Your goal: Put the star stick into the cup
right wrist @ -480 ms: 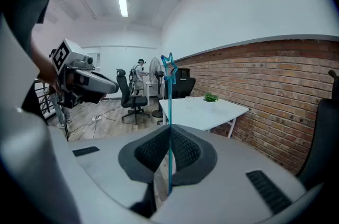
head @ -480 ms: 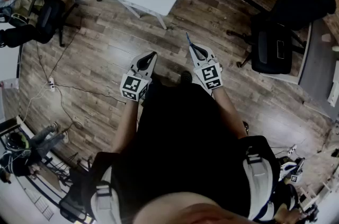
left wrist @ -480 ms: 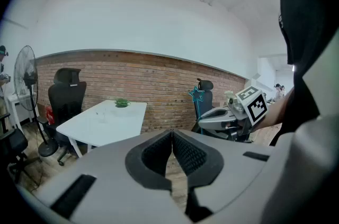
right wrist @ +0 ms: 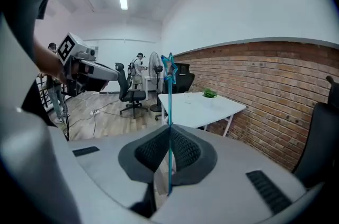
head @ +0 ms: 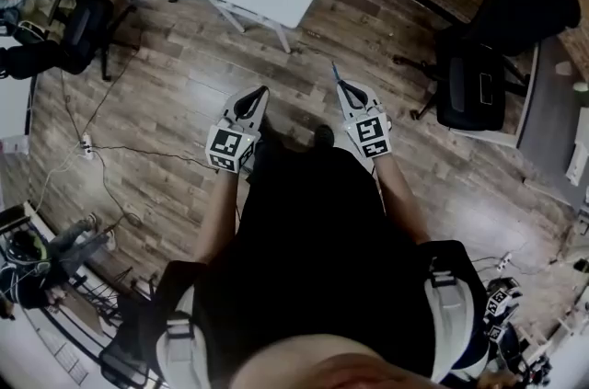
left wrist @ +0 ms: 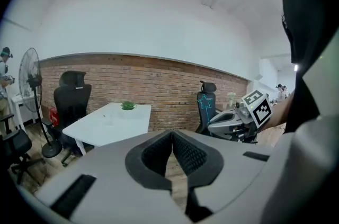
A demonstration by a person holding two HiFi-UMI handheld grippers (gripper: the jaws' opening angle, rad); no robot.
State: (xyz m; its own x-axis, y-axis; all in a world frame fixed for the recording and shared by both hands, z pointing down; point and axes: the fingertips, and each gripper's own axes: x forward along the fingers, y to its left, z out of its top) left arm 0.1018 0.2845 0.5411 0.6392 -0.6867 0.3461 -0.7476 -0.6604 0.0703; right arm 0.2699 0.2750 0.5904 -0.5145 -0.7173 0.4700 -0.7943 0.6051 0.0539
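Grippers: two, one in each of the person's hands, held side by side above the wooden floor (head: 175,93).
Left gripper (left wrist: 172,138): its jaws are pressed together, with nothing between the pads.
Right gripper (right wrist: 169,138): its jaws are clamped on the shaft of the star stick.
Star stick (right wrist: 170,104): one, thin and blue. It stands upright out of the right gripper's jaws, with an outlined star at its top end.
Where the stick is: in the air in front of the person, well apart from the table and the cup.
Tables: one white table (right wrist: 214,107), standing near the brick wall (right wrist: 265,85).
Cups: one clear cup (right wrist: 187,97), upright on the white table towards its near end. It is too small to tell what it holds. The star stick is not in it.
Plants: one small green plant (right wrist: 210,93), also on the table and beyond the cup. Its pot is too small to make out.
On the table altogether: two things, the cup and the plant, a little apart from each other.
Chairs: at least three black office chairs in the head view. One (head: 81,30) is left of the table and two are at the right, the nearer at (head: 474,84).
Fans: one standing fan (left wrist: 32,82), at the left edge of the room.
Floor clutter: a power strip (head: 89,144) with cables trailing from it across the boards, left of the person.
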